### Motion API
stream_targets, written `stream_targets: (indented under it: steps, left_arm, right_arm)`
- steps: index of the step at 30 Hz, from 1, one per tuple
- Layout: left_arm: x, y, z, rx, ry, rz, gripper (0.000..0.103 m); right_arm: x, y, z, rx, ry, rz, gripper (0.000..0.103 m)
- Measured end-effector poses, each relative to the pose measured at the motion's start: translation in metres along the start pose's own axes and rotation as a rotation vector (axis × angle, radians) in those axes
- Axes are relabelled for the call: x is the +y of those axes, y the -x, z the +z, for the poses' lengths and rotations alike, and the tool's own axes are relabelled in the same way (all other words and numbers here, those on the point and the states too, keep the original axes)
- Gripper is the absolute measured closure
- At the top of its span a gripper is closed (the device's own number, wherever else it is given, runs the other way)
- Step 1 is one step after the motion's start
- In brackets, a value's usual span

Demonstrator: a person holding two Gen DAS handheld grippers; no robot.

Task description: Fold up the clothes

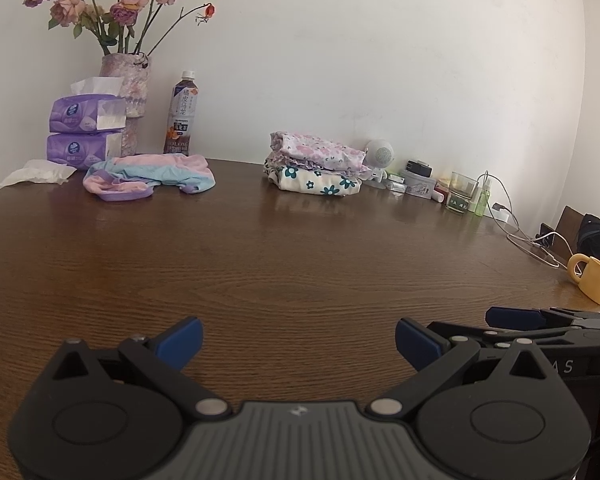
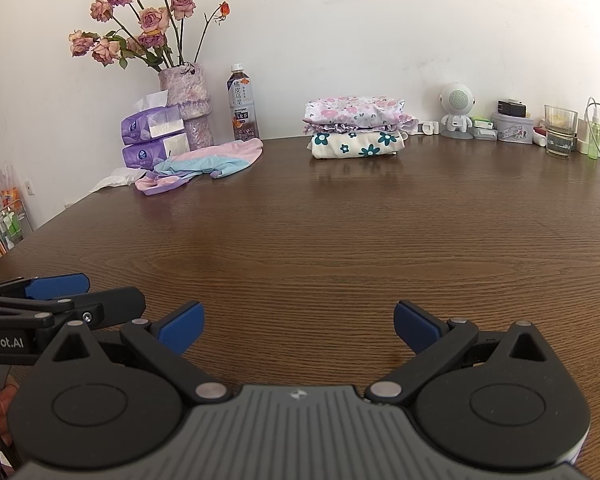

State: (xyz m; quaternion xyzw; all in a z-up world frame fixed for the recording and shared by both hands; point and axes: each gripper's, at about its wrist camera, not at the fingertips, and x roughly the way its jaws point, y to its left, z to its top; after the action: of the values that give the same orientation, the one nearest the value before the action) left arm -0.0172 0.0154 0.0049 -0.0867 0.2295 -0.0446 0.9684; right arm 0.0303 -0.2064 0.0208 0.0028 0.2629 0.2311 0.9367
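Only left view: yellow mug (image 1: pixel 594 281).

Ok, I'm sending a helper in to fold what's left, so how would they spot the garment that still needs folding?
Look at the far edge of the brown table, near the vase of dried roses. In front of the two stacked purple tissue packs lies a crumpled pink, blue and lilac garment. Unlike the two floral pieces stacked neatly further right, it is spread loose and plain-coloured.

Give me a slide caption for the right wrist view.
Right claw open above wooden table; unfolded pastel garment far left, two folded floral garments stacked behind.
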Motion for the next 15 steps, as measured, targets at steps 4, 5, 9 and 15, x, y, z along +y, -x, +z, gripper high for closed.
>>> stream_targets:
  steps: [4, 5, 9, 15]
  left_arm:
    - [0.0002, 0.0002, -0.0002, -0.001, -0.002, -0.001, 0.0]
    - [0.0001, 0.0002, -0.0002, -0.001, -0.002, -0.001, 0.0]
    - [-0.0001, -0.0001, -0.0003, -0.001, -0.002, -0.002, 0.0]
    - [-0.0003, 0.0001, -0.0005, -0.002, -0.004, -0.006, 0.0]
  right_arm:
    - [0.0002, 0.0001, -0.0001, 0.0, 0.0, 0.0, 0.0]
    - [0.0002, 0.0002, -0.0001, 0.0, 0.0, 0.0, 0.0]
    - [0.0, 0.0001, 0.0, 0.001, 0.001, -0.001, 0.0]
    - [0.0002, -0.0001, -0.0001, 0.0, 0.0, -0.001, 0.0]
